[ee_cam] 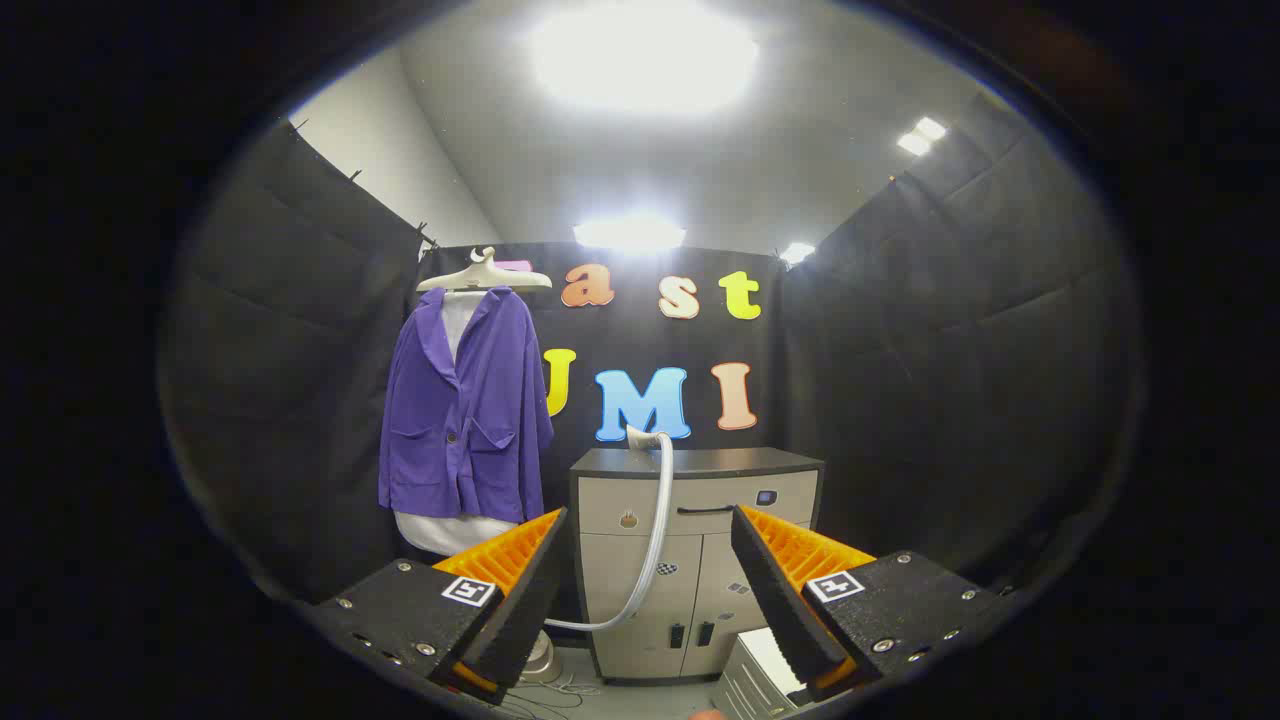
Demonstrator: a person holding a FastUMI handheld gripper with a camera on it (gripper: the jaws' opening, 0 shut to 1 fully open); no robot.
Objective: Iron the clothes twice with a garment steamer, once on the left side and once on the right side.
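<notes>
Gripper view: I had the gripper [648, 585] held wide apart, nothing between its fingers, no contact with anything. Beyond the fingers stood a grey cabinet [695, 560] with a dark top, two doors and a drawer with a dark handle. The steamer head [640, 436] sat at the cabinet top's left rear corner, nozzle up. Its pale hose [655, 540] ran down the cabinet front, looped low between the fingers and ended at a round base [543, 660] on the floor, just beside the cabinet's lower left corner. The purple jacket [465, 410] hung on a pale hanger [483, 275] against the black booth wall, left of the cabinet and well apart from the gripper. A white garment [440, 530] showed under its hem and at the collar. Couldn't tell whether the jacket touched the cabinet's side. A pale slatted object [765, 675] lay on the floor near the right finger; I couldn't identify it.
</notes>
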